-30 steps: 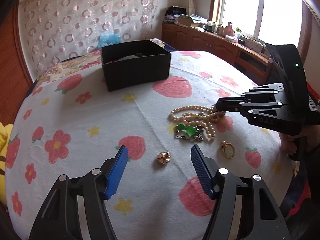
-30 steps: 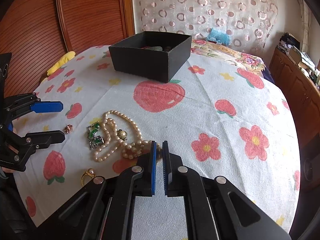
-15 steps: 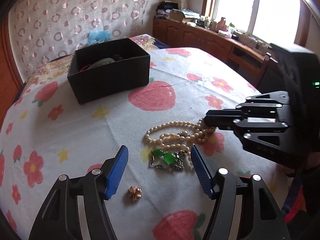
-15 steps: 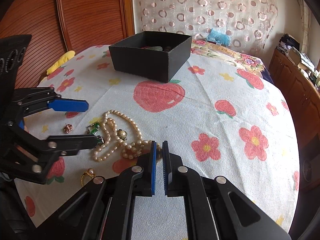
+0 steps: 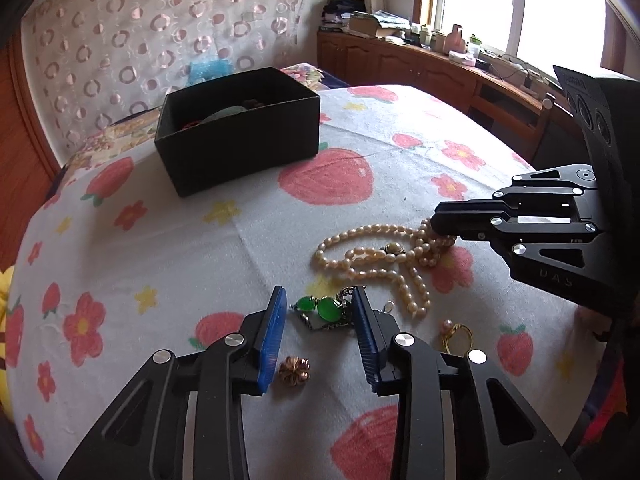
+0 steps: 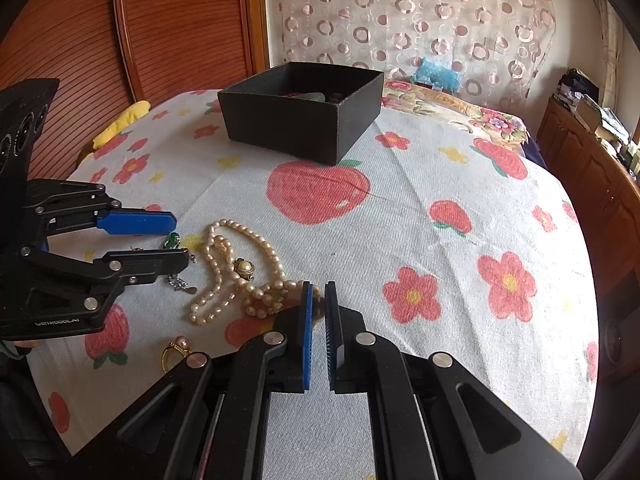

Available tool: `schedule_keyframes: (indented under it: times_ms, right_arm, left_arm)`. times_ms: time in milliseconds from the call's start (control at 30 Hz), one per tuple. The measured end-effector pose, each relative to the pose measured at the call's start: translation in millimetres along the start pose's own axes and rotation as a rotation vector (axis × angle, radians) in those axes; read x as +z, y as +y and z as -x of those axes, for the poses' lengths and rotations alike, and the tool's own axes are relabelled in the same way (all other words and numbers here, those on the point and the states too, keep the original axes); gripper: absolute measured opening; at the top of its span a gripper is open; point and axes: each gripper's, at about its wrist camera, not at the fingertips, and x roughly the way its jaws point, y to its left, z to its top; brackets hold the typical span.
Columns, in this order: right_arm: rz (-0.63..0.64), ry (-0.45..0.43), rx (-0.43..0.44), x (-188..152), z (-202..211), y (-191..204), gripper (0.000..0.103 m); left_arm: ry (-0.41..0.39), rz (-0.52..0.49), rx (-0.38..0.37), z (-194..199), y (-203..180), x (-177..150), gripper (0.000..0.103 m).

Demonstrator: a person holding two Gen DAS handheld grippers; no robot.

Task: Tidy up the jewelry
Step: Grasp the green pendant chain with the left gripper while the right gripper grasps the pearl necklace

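Closing, left hand-held gripper (image 5: 320, 304) straddles the green pendant (image 5: 325, 309), lying crosswise; pads not yet touching.

Ahead of the gripper, a sheer curtain (image 5: 132, 36) patterned with pink rings is hanging across the far wall. Daylight is pouring in through a window (image 5: 516, 4) up to the right, glaring white. Below it, a run of wooden cabinets (image 5: 420, 72) is carrying clutter along the top. In the right wrist view, a ribbed reddish wooden panel (image 6: 160, 28) is standing far to the left. A cloth (image 6: 460, 184) printed with strawberries and flowers is covering the surface underneath.
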Motion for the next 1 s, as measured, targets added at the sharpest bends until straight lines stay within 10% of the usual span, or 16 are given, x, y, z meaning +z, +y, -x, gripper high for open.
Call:
schedule_keyframes:
  times_ms: [300,1000]
  right_arm:
    - [0.000,0.000,0.000,0.0,-0.3,0.6,0.007]
    - [0.007,-0.048,0.002,4.5,9.9,5.8,0.006]
  left_arm:
    - [-0.028,0.030,-0.026,4.4,2.3,-2.9,0.012]
    - [-0.180,0.105,-0.010,55.4,22.2,6.5,0.012]
